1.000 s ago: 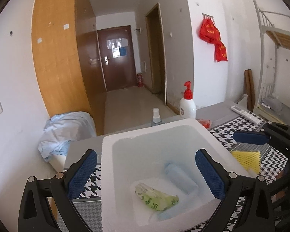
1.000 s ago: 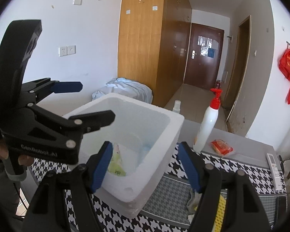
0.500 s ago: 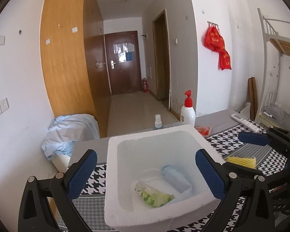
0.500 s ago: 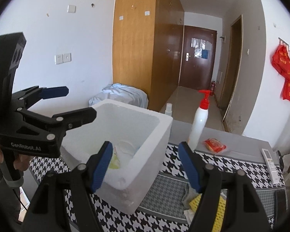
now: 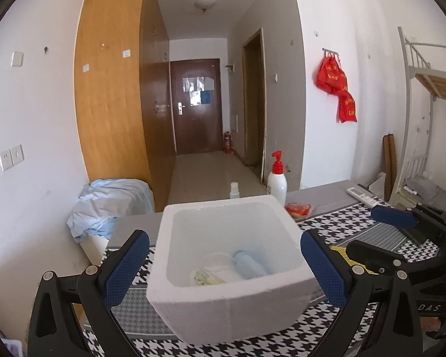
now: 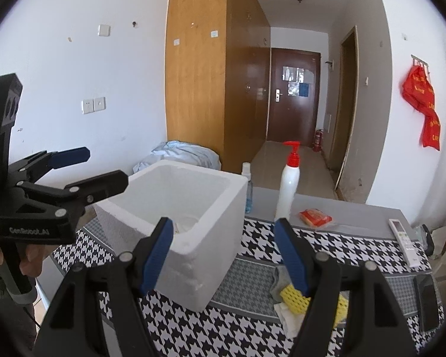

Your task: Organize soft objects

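Standing on the houndstooth cloth (image 6: pixel 342 247) of the desk (image 6: pixel 353 211), the white foam box (image 5: pixel 232 267) was the landmark for everything else. Inside it, on the bottom, lay a light blue soft roll (image 5: pixel 248 264) and beside it a green-printed packet (image 5: pixel 206 278). The left tongs (image 5: pixel 226 270) hung spread wide before the box's near wall, one blue pad to either side of it, gripping nothing. The right tongs (image 6: pixel 223 255) were likewise parted and empty, held above the cloth at the box's right corner. To the right of the box, on the cloth, a yellow sponge (image 6: pixel 295 297) lay on a grey cloth (image 6: pixel 279 282) and some white tissue (image 6: pixel 290 318), partly hidden behind the right tongs' finger. Behind the box stood a white pump bottle with a red top (image 6: pixel 288 184) and a small clear spray bottle (image 6: pixel 246 184); an orange packet (image 6: pixel 315 217) lay just right of the pump bottle, and a white remote (image 6: pixel 404 241) farther right.
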The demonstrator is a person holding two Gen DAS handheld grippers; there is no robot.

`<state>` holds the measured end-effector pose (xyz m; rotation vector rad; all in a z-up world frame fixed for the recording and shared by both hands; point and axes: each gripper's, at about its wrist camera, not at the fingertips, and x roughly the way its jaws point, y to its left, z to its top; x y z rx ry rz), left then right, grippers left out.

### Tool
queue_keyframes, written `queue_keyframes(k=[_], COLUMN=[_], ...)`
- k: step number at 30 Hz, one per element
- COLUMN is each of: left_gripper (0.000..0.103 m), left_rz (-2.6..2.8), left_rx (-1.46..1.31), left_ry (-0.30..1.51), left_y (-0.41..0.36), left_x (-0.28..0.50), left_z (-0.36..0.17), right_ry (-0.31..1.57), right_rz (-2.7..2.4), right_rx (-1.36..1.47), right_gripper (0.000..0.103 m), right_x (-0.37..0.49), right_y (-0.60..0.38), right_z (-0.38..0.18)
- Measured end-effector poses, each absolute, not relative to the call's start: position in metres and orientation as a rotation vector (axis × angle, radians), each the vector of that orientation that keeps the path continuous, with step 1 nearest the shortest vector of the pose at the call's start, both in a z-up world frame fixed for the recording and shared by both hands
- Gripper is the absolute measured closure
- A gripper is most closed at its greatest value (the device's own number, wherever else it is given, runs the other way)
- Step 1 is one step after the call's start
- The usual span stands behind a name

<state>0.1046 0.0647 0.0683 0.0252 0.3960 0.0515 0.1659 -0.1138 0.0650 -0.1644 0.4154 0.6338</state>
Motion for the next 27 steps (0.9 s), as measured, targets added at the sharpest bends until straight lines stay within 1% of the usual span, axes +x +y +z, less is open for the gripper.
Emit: queue_keyframes(k=[11, 27], left_gripper=[0.001, 0.001], left_rz=[0.016, -0.021], left_rx=[0.021, 0.001], left_ry=[0.340, 0.282], left_y=[0.045, 0.018], left_x=[0.076, 0.046], left_z=[0.071, 0.060], right_ry=[0.378, 0.377], right_rz=[0.593, 0.524], right_rx=[-0.137, -0.104], right_gripper=[0.029, 0.028], right_x=[0.145, 0.130], right_y=[-0.141, -0.175], right_z=[0.070, 0.057])
